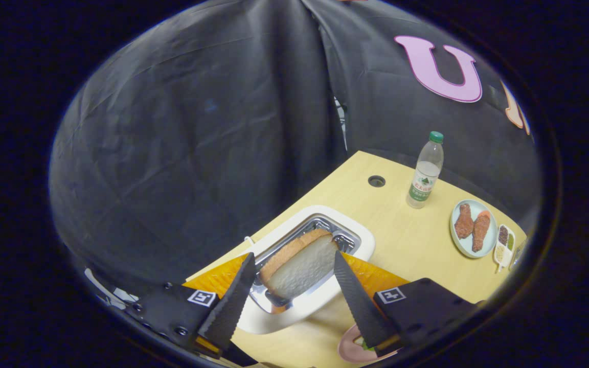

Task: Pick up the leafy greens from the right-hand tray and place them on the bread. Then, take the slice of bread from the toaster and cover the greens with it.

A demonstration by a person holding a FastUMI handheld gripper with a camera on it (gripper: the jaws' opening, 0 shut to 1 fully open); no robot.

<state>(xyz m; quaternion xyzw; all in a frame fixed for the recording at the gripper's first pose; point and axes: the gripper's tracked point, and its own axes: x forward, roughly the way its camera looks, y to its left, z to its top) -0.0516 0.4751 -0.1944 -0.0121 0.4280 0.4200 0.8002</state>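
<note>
On the table top: pale yellow wood (402, 240), smooth, with a round cable hole (376, 181) set toward the far edge; the whole surface appears tilted in this view.
Room: black cloth wall (197, 143) hangs in folds behind the table, with a narrow gap at the seam where two panels meet.
Gripper: the gripper (294, 263) is held above the toaster, its two fingers spread apart, one on each side of the bread; whether they touch the slice cannot be told.
Toaster: white toaster (361, 240) with a metal-lined slot, standing near the table's near corner, directly beyond the fingers.
Bread: one slice of bread (299, 263) stands upright in the slot, its brown crust toward the wall, sitting between the two fingers.
Pink plate: a pink plate (348, 350) lies beside the toaster, mostly hidden behind one finger; a scrap of green shows on it.
Bottle: clear water bottle (425, 174) with a green cap, upright, beyond the toaster and near the cable hole.
Blue plate: pale blue plate (460, 240) with two brown fried pieces, well apart from the toaster.
Small dish: a narrow divided dish (504, 245) just beside the blue plate, contents too small to identify.
</note>
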